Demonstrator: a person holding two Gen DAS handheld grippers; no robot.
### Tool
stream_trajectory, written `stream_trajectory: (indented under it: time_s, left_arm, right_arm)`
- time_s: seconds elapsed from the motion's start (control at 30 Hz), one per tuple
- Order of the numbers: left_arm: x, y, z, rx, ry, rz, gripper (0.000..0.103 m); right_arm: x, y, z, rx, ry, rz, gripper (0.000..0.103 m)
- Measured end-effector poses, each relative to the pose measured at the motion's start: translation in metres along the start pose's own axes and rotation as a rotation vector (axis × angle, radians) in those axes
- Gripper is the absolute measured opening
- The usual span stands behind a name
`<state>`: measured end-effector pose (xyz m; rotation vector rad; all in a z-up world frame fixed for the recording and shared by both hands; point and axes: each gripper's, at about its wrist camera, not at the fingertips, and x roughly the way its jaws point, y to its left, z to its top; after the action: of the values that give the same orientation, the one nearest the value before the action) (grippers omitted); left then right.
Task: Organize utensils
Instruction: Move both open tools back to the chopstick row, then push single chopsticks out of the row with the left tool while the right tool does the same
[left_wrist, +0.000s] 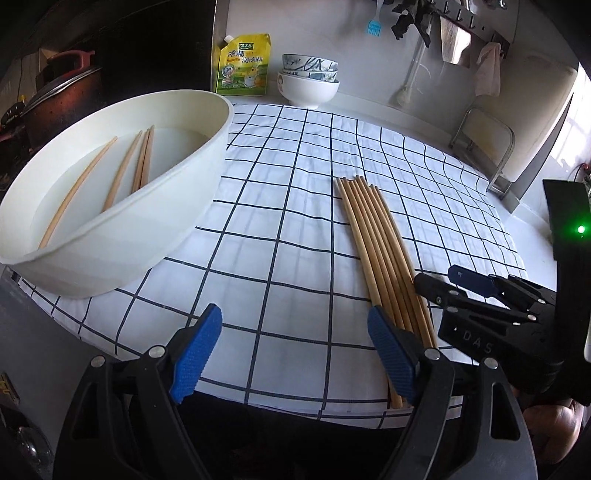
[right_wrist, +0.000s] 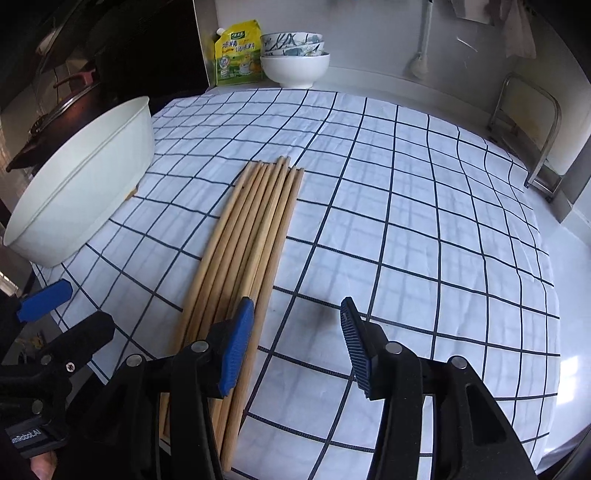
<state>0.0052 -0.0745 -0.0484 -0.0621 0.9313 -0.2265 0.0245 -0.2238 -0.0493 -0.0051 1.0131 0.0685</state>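
Right wrist view shows the right claw (right_wrist: 297, 341) released and empty; chopsticks (right_wrist: 251, 236) lie on the checked cloth (right_wrist: 424, 229) just left of it, long axis running away. Left claw (left_wrist: 295, 354) is also released. Four more rest in the white basin (left_wrist: 122, 229).

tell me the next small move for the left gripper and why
Probably swing the open left gripper toward the white basin to fetch a chopstick: four loose chopsticks lie inside it, while the sorted row of chopsticks sits on the checked cloth, and both grippers hold nothing.
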Motion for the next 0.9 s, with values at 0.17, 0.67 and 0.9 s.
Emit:
stream_trajectory:
  time_s: [0.17,0.67,0.9]
  left_arm:
    - [0.001,0.002,0.0,-0.013,0.004,-0.002,0.08]
    - [0.02,-0.017,0.005,-0.003,0.025,-0.01,0.084]
    - [0.035,-0.025,0.006,0.019,0.037,0.027,0.084]
  right_arm:
    - [0.0,0.0,0.0,-0.013,0.008,-0.013,0.047]
    - [0.001,-0.034,-0.004,0.052,0.027,-0.061,0.047]
    - [-0.003,-0.043,-0.005,0.073,0.019,-0.052,0.048]
